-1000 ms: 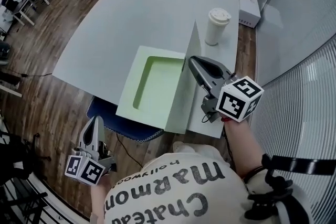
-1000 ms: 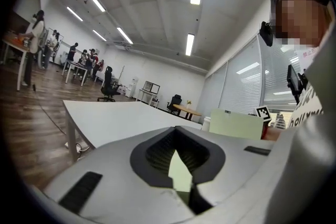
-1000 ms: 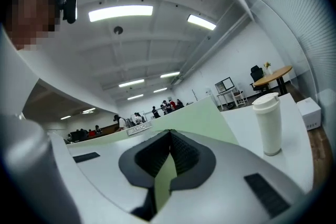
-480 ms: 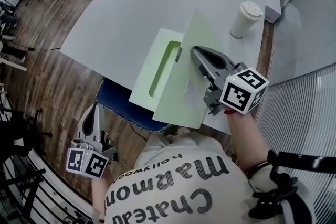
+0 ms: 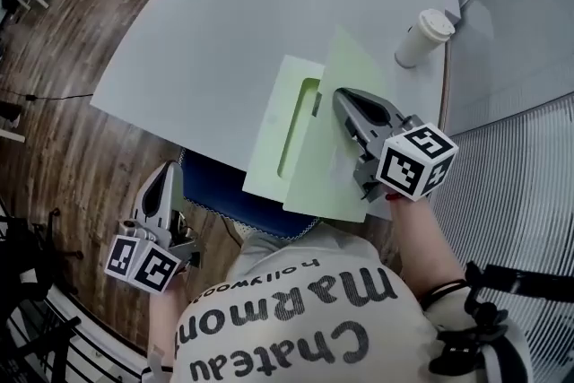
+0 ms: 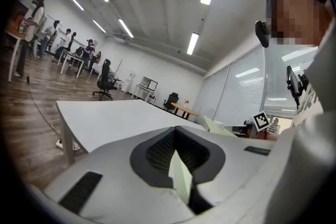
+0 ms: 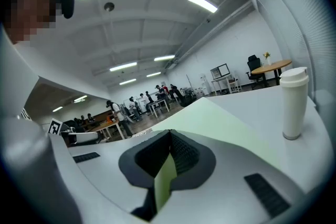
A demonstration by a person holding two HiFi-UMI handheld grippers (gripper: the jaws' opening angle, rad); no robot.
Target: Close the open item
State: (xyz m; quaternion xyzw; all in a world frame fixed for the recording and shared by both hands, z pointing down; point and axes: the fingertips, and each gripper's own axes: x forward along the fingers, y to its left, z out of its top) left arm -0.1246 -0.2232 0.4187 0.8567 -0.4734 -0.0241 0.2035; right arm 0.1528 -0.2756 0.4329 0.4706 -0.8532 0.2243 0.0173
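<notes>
Lid (image 5: 325, 177) lower over box (image 5: 281, 103) than before; right hand-held gripper (image 5: 342, 97) clenched atop it, left hand-held gripper (image 5: 164, 178) clenched.

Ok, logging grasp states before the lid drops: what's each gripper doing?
Left gripper: shut, empty.
Right gripper: shut, empty, over the green box's lid.

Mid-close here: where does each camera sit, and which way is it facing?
Head view: on the person's head, steeply down on the table, lid and cup; left gripper, right gripper and shirt show.
Left gripper view: off the table's edge, facing across it; its shut jaws show.
Right gripper view: over the lid, facing along it past the cup; its shut jaws show.
Shared: head and right gripper views show lid and cup.
</notes>
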